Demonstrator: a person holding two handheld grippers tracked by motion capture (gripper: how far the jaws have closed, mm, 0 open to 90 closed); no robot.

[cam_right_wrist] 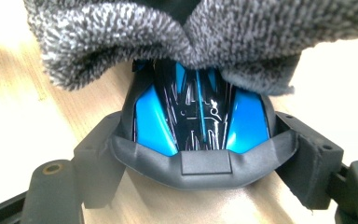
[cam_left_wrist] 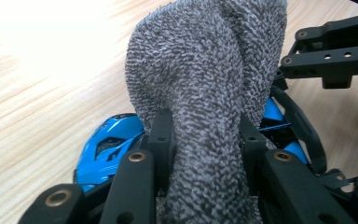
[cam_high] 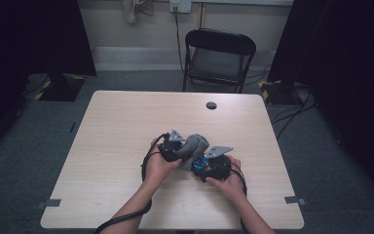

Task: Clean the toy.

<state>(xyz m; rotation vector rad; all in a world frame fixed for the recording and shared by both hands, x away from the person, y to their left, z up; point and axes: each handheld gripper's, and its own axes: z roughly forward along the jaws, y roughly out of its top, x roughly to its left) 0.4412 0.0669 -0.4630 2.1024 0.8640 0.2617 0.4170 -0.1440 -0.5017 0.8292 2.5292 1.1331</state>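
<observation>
Your left gripper (cam_left_wrist: pixel 205 154) is squeezed tight on the fuzzy grey cloth (cam_left_wrist: pixel 205 79). Its jaws pinch a thick fold of it. Your right gripper (cam_right_wrist: pixel 205 154) holds the blue toy car (cam_right_wrist: pixel 200 116) by its sides, with its jaws pressed against the car. The cloth lies on top of the car and touches it. Both of your hands are close together near the middle of the wooden table (cam_high: pixel 117 126), a bit toward your near side. The car sits low between your hands, under the cloth.

fluffy grey cloth (cam_left_wrist: pixel 205 84), glossy blue plastic toy car (cam_right_wrist: pixel 200 116).
</observation>
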